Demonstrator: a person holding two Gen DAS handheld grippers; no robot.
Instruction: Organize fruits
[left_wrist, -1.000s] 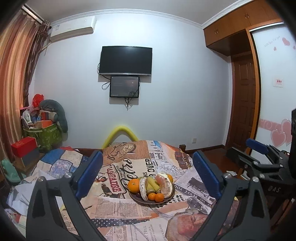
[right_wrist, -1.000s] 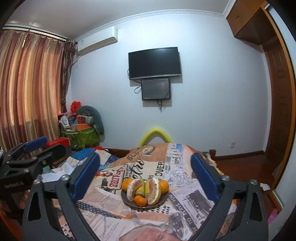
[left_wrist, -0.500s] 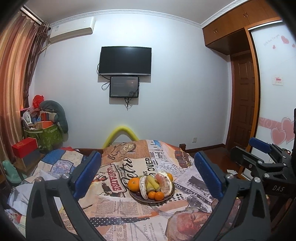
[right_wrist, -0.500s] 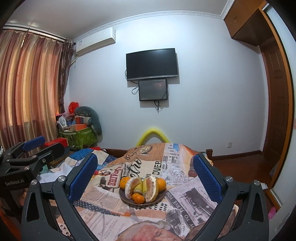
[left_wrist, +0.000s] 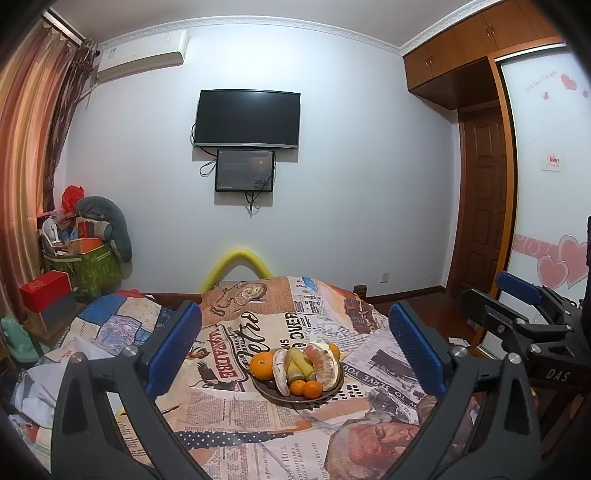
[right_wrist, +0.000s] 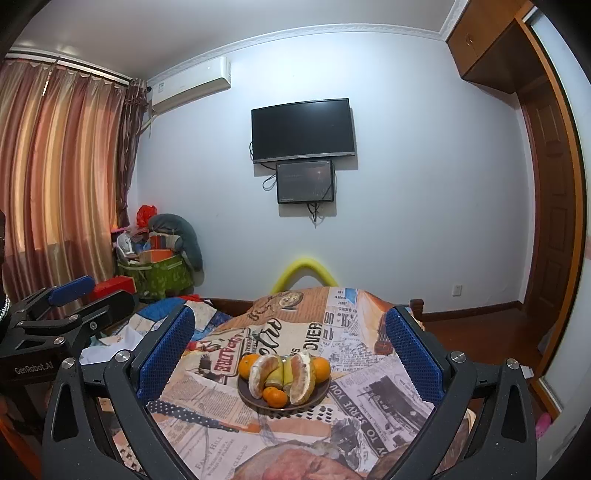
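Note:
A dark plate (left_wrist: 271, 394) (right_wrist: 320, 396) sits on the newspaper-print cloth, piled with fruit: oranges (left_wrist: 261, 365) (right_wrist: 246, 364), small tangerines (left_wrist: 313, 389) (right_wrist: 275, 397), peeled pomelo pieces (left_wrist: 325, 363) (right_wrist: 301, 378) and green bananas (left_wrist: 297, 363). My left gripper (left_wrist: 295, 349) hangs open above and short of the plate, nothing between its blue pads. My right gripper (right_wrist: 290, 350) is open too, likewise short of the plate. Each gripper shows at the edge of the other's view: the right one (left_wrist: 517, 299), the left one (right_wrist: 70, 291).
The table (left_wrist: 258, 417) under the patterned cloth fills the foreground. Beyond it a yellow foam arch (left_wrist: 238, 262), a green bin of clutter (left_wrist: 88, 266) and a red box (left_wrist: 44, 290) at left, curtains (right_wrist: 55, 177), a wall TV (left_wrist: 247, 120), a wooden door (left_wrist: 484, 199) at right.
Both grippers have drawn back and risen slightly, so the plate sits a little lower and farther in each view. Both stay open.

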